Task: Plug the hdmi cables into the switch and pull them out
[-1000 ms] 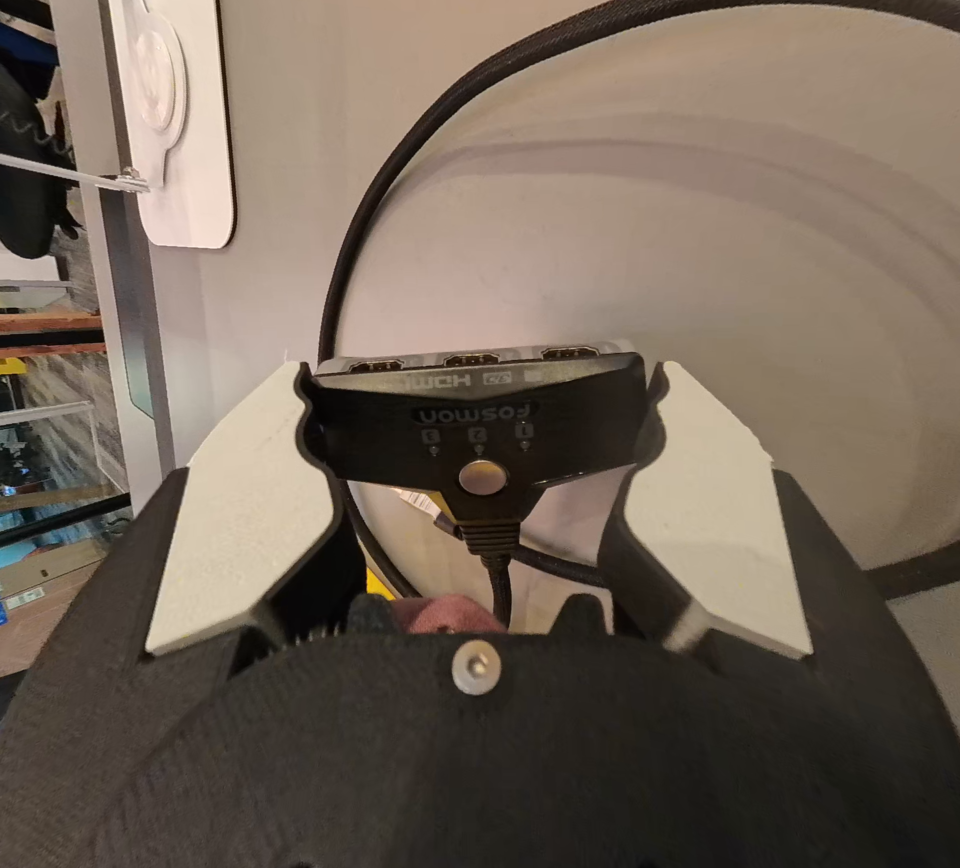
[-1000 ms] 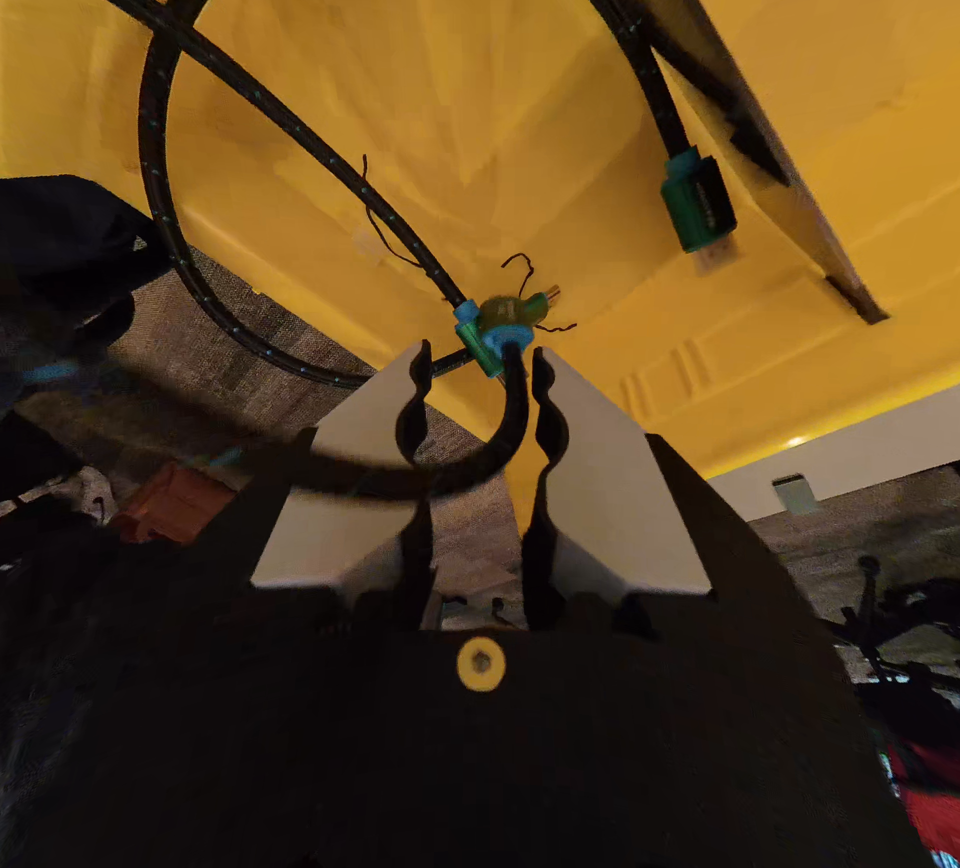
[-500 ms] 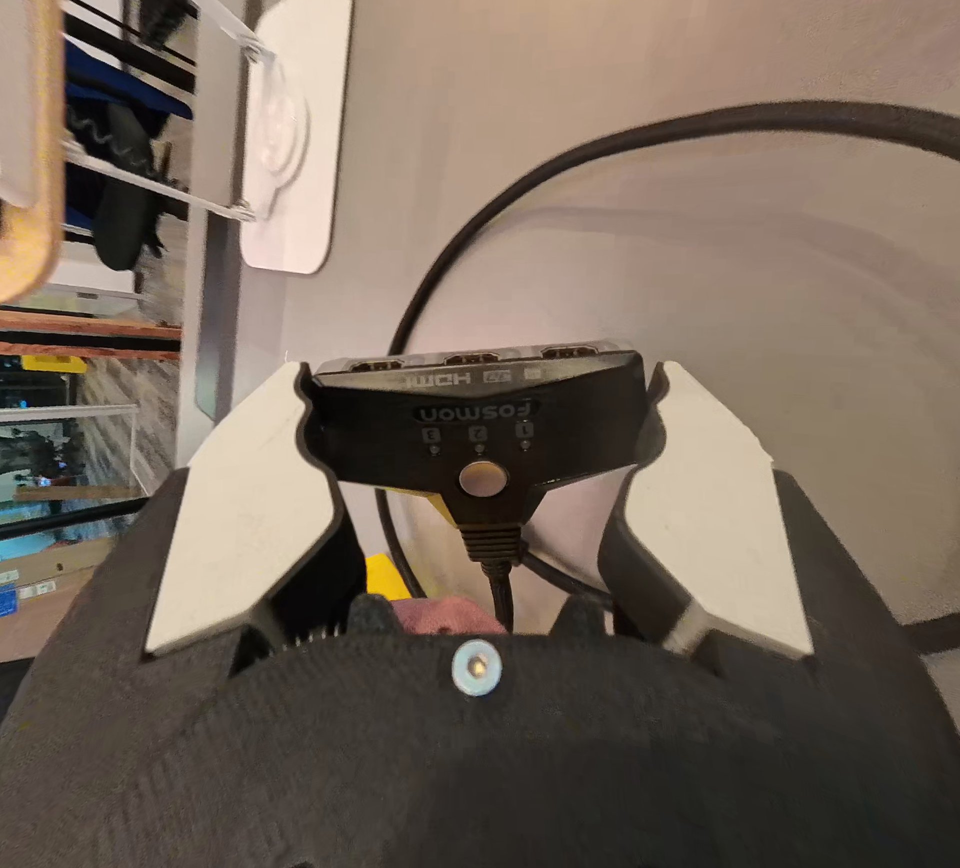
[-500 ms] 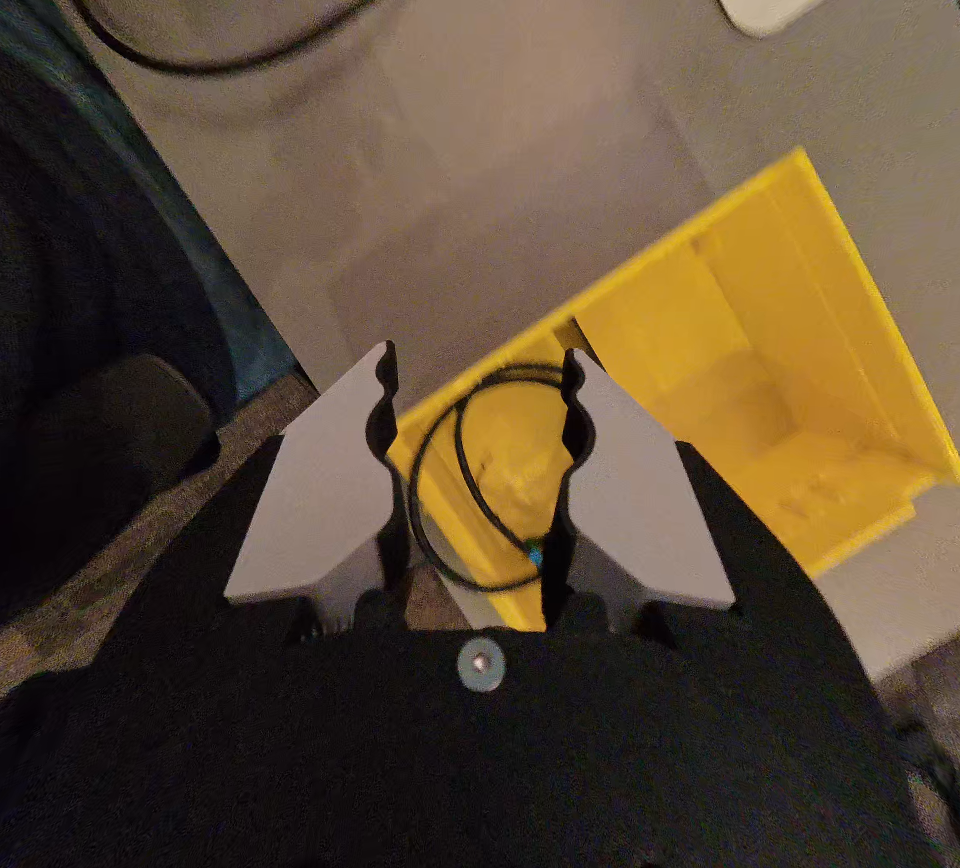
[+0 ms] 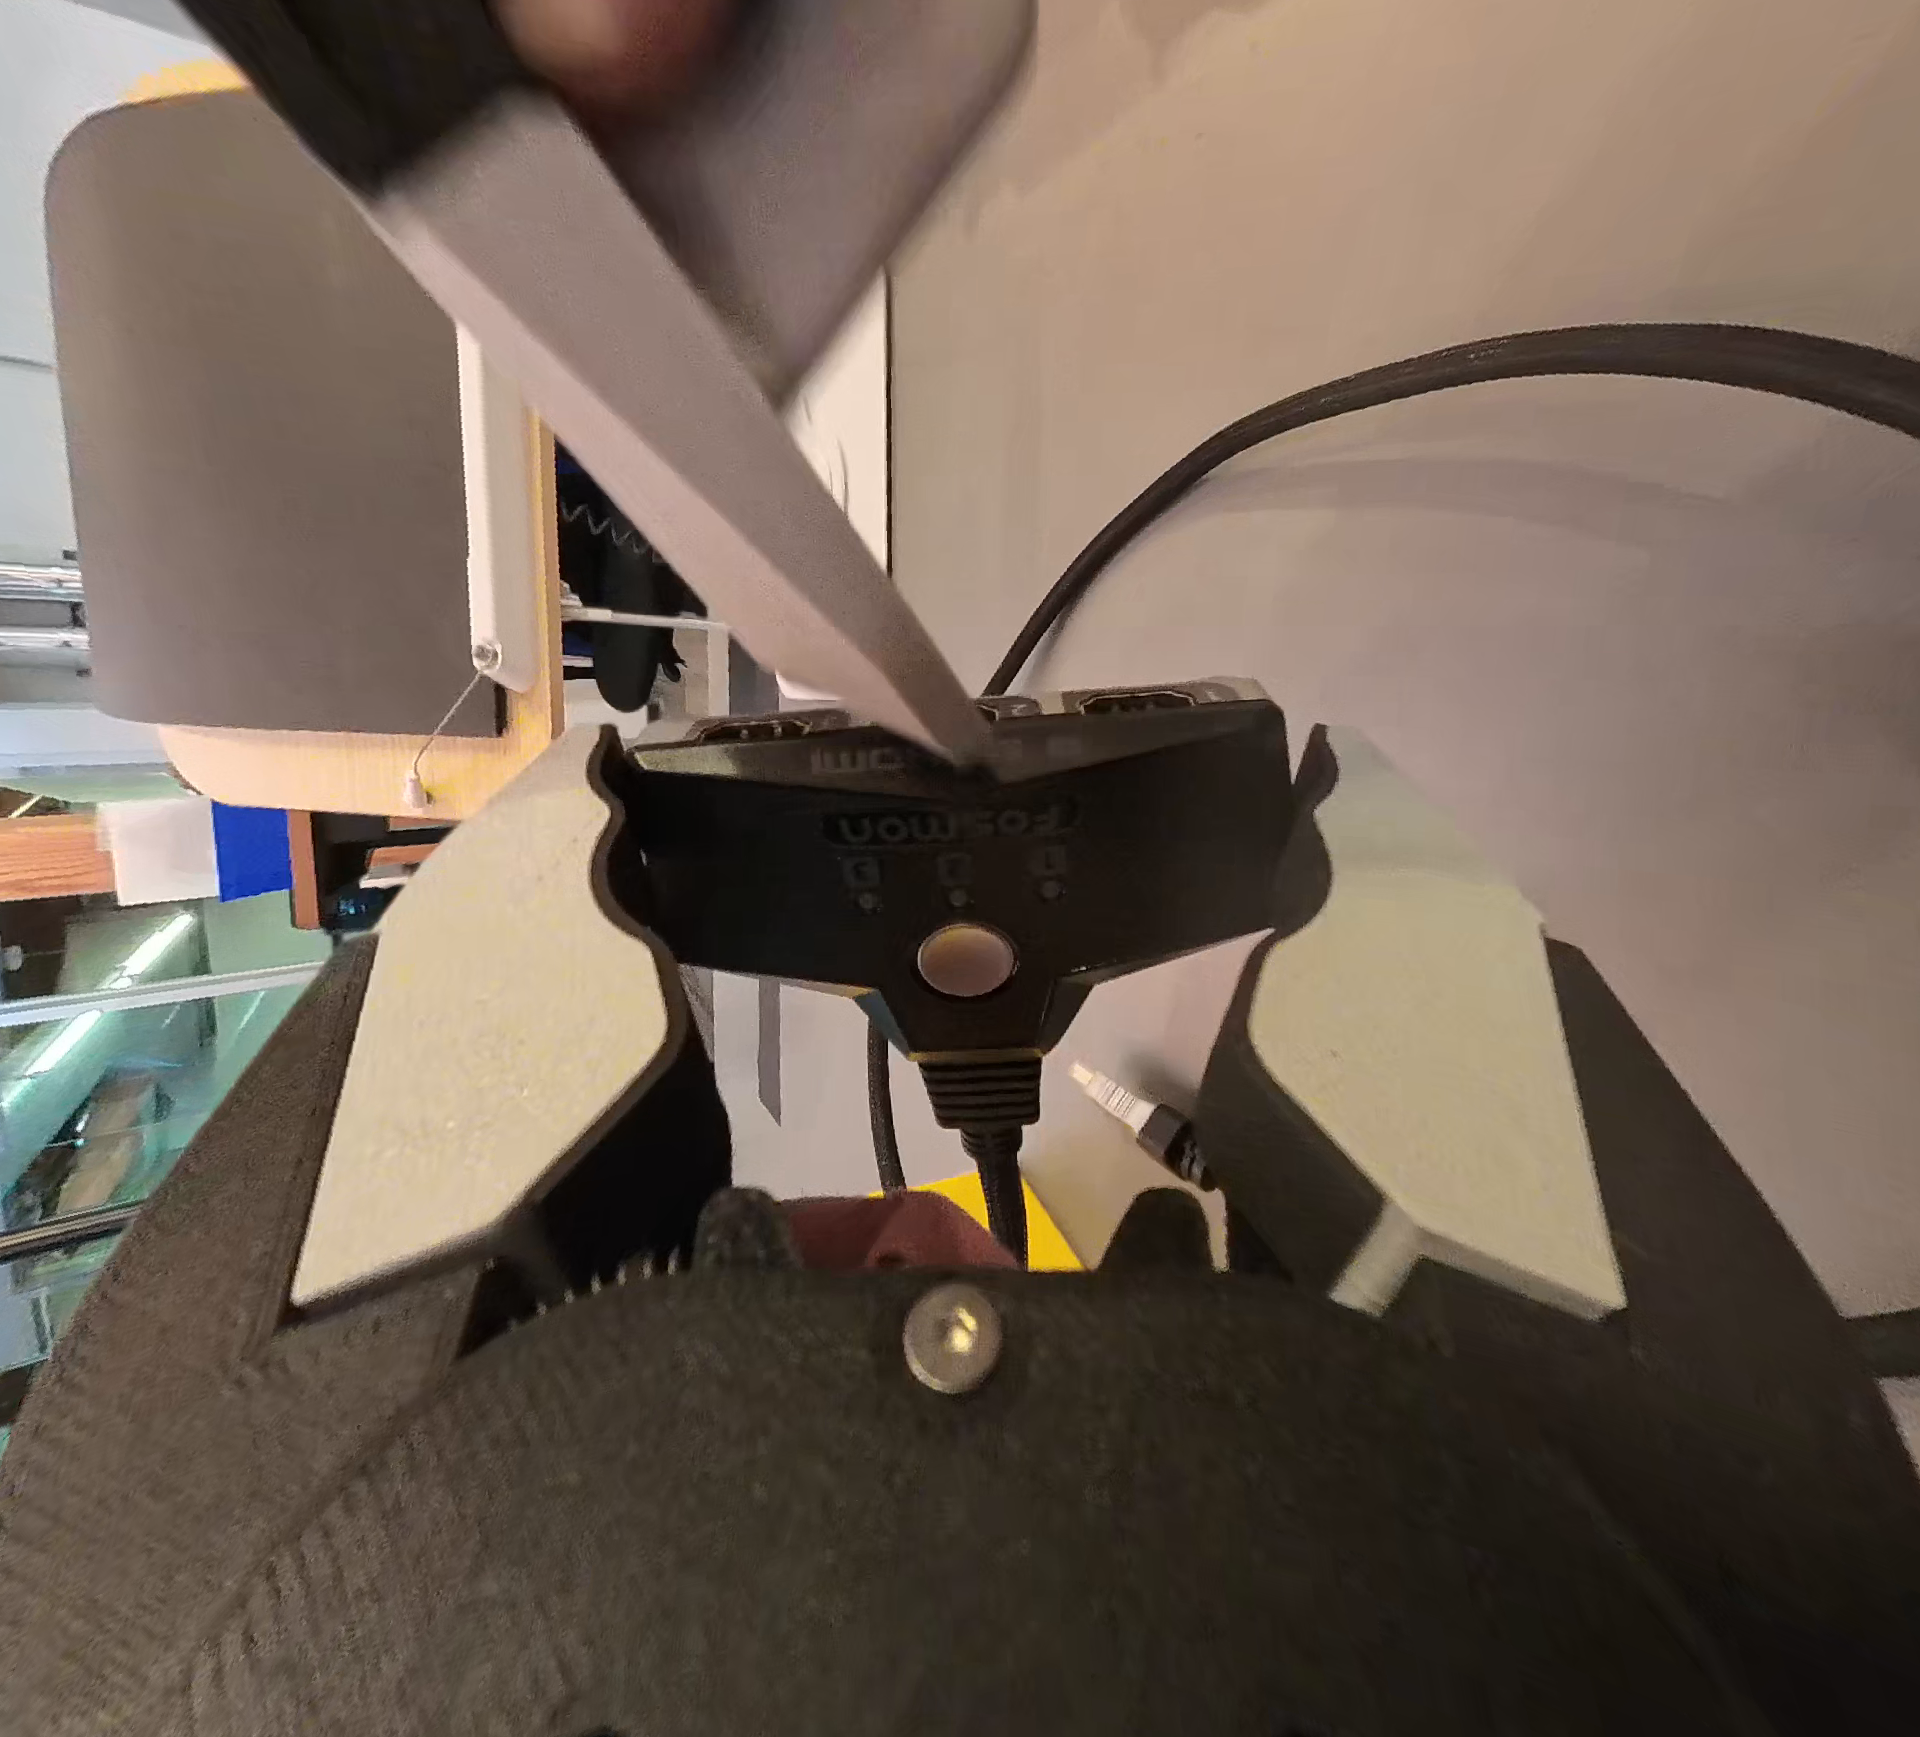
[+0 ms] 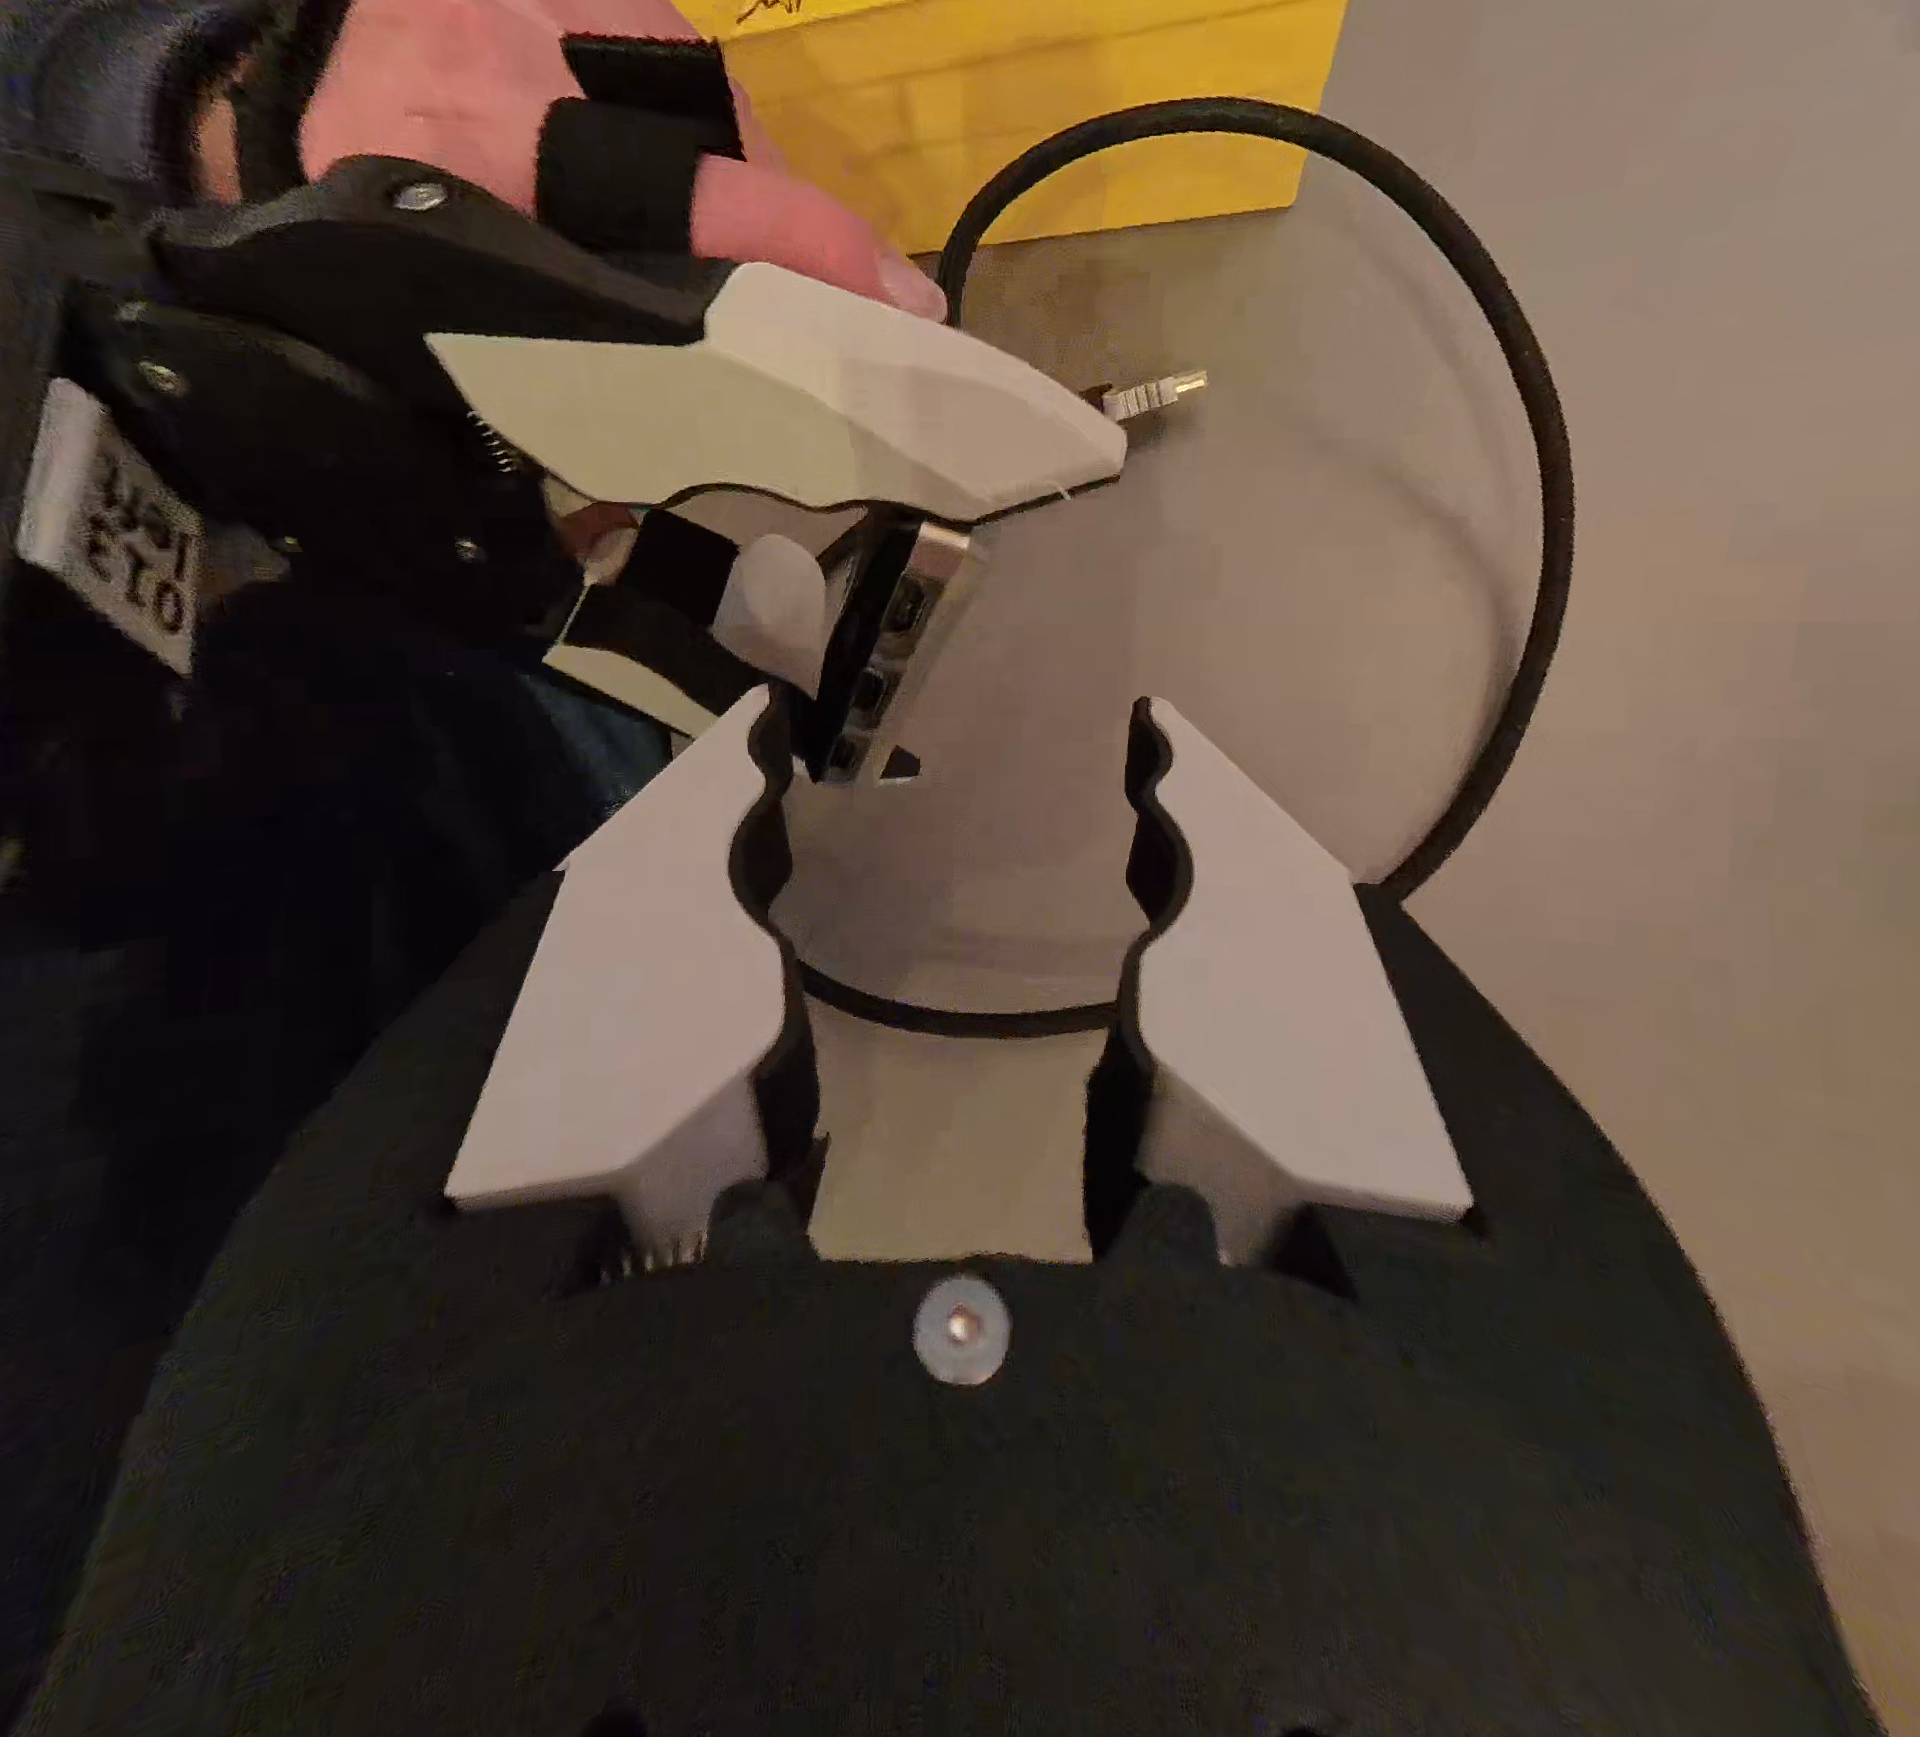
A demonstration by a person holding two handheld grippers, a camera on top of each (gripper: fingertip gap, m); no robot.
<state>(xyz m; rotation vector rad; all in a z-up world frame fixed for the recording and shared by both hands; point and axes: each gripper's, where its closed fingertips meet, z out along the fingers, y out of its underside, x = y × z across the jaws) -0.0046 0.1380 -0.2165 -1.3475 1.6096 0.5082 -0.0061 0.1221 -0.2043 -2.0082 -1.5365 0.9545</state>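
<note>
Here the left gripper (image 5: pixel 961 840) clamps the black switch (image 5: pixel 956 866) by its sides, while the right gripper (image 6: pixel 951 752) hangs wide open, empty, beside its ports.

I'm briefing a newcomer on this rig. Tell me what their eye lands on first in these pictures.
First, the black HDMI switch clamped between the left gripper's pale fingers, its ports facing away and empty. Next, the right gripper, open and holding nothing, close in front of those ports, with one blurred finger crossing the left wrist view. Behind sits a yellow bin, with a black cable looping over the grey table.
</note>
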